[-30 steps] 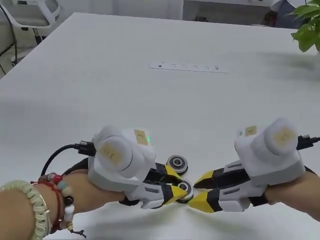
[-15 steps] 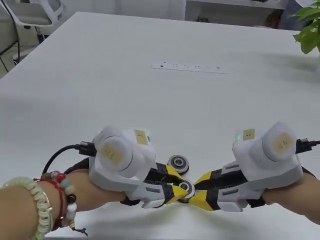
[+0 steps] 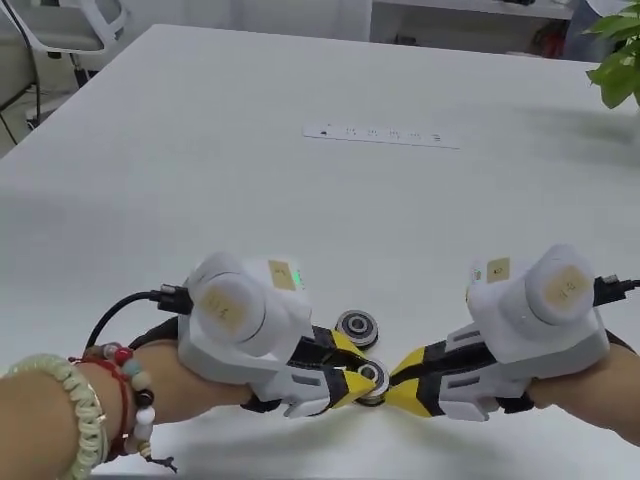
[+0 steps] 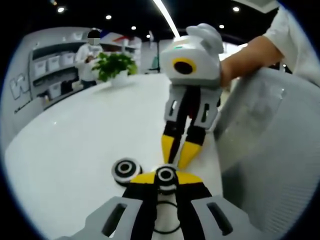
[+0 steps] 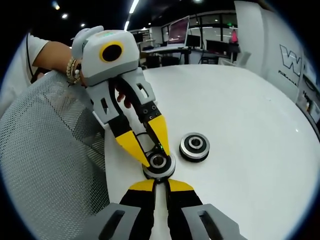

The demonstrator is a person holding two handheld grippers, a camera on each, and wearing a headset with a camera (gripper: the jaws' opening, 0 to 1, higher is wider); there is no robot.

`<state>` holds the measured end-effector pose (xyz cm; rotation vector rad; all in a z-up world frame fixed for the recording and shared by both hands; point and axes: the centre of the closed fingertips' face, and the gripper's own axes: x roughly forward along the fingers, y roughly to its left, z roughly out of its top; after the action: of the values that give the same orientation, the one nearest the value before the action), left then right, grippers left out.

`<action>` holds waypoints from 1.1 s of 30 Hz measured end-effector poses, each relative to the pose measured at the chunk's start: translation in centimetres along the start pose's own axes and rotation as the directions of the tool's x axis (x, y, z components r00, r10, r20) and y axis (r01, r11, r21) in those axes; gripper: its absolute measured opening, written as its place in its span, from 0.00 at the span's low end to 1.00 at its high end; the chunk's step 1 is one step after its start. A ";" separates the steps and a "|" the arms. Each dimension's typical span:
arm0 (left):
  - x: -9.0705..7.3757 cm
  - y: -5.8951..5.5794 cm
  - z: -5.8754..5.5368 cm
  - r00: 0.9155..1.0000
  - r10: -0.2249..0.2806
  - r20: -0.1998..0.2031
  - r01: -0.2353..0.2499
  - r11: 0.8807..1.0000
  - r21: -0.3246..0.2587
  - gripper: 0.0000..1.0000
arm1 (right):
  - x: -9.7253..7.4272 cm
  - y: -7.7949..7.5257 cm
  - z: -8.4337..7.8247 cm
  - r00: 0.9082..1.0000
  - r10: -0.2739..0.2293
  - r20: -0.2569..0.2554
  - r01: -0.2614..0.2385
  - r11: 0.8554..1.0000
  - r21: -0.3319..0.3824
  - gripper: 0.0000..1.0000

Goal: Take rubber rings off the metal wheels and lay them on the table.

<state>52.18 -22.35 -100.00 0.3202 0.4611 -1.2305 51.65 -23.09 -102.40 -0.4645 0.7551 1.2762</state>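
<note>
Wheel (image 3: 372, 377) in left tool (image 4: 165, 181), right tool (image 5: 160, 185) closed at rim

Office: white table (image 3: 200, 150), swivel chair (image 3: 62, 22), monitors (image 5: 178, 31), shelving (image 4: 50, 64), potted plant (image 4: 114, 65).

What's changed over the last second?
The right gripper closed in toward the left gripper until its nearly shut fingers meet the wheel held there; whether they grip it is unclear. The left gripper's hold and the second wheel on the table stayed put.
</note>
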 end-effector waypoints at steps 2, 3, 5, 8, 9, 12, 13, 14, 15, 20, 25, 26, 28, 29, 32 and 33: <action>0.0 0.0 0.0 1.000 0.000 0.001 0.000 1.000 -0.005 0.14 | 0.0 -0.2 0.0 1.000 -0.008 0.000 0.008 1.000 -0.008 0.00; 0.0 0.0 0.0 1.000 0.001 0.001 -0.001 1.000 -0.007 0.14 | 0.0 -0.2 0.0 1.000 -0.010 0.000 0.010 1.000 -0.006 0.00; 0.0 0.0 0.0 1.000 0.000 0.001 0.000 1.000 -0.006 0.14 | 0.0 -0.2 0.0 1.000 -0.013 -0.001 0.013 1.000 -0.010 0.00; 0.0 0.0 0.0 1.000 -0.001 0.002 0.001 1.000 -0.006 0.14 | 0.0 -0.3 0.0 1.000 -0.014 -0.003 0.014 1.000 0.010 0.00; 0.0 0.0 0.0 1.000 -0.001 0.002 0.001 1.000 -0.005 0.14 | 0.0 -0.3 0.0 1.000 -0.013 -0.003 0.013 1.000 0.023 0.00; 0.0 0.0 0.0 1.000 -0.001 0.002 0.001 1.000 -0.004 0.14 | 0.0 -0.4 0.0 1.000 -0.009 -0.009 0.010 0.999 0.045 0.00; 0.0 0.0 0.0 1.000 0.000 0.002 0.000 1.000 -0.003 0.14 | 0.0 -0.3 0.0 1.000 -0.012 -0.013 0.012 0.999 0.031 0.00; 0.0 0.0 0.0 1.000 0.001 0.001 -0.001 1.000 -0.001 0.14 | 0.0 -0.3 0.1 1.000 -0.017 -0.014 0.017 0.999 0.031 0.00; 0.0 0.1 0.0 1.000 0.001 0.001 -0.001 1.000 -0.003 0.14 | 0.0 -0.4 0.1 1.000 -0.022 -0.014 0.023 0.999 0.039 0.00; -0.1 0.3 -0.1 1.000 0.006 0.004 -0.006 1.000 -0.008 0.14 | 0.1 -0.6 0.1 0.999 -0.040 -0.019 0.042 0.996 0.080 0.00; -0.1 0.3 -0.1 1.000 0.005 0.006 -0.005 1.000 -0.008 0.14 | 0.1 -0.8 0.0 0.999 -0.039 -0.029 0.045 0.957 0.286 0.00; -0.1 0.3 -0.1 1.000 0.005 0.006 -0.005 1.000 -0.008 0.14 | 0.1 -0.9 0.0 0.999 -0.033 -0.018 0.037 0.950 0.311 0.00; -0.1 0.3 -0.1 1.000 0.004 0.009 -0.004 1.000 -0.010 0.14 | 0.0 -1.0 -0.1 1.000 -0.024 -0.005 0.024 0.953 0.302 0.00; -0.1 0.3 -0.1 1.000 0.003 0.010 -0.003 1.000 -0.010 0.14 | 0.0 -0.9 -0.1 1.000 -0.018 0.001 0.017 0.948 0.316 0.00; -0.1 0.3 -0.1 1.000 0.001 0.011 -0.001 1.000 -0.009 0.14 | -0.1 -0.8 0.0 1.000 -0.003 0.021 -0.005 0.929 0.371 0.00; -0.1 0.3 -0.1 1.000 0.001 0.011 -0.001 1.000 -0.010 0.14 | -0.2 -1.0 0.1 1.000 0.003 0.030 -0.015 0.919 0.394 0.00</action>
<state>52.47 -22.13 -100.04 0.3048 0.4574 -1.2278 52.58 -23.43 -102.31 -0.1141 0.9641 1.0993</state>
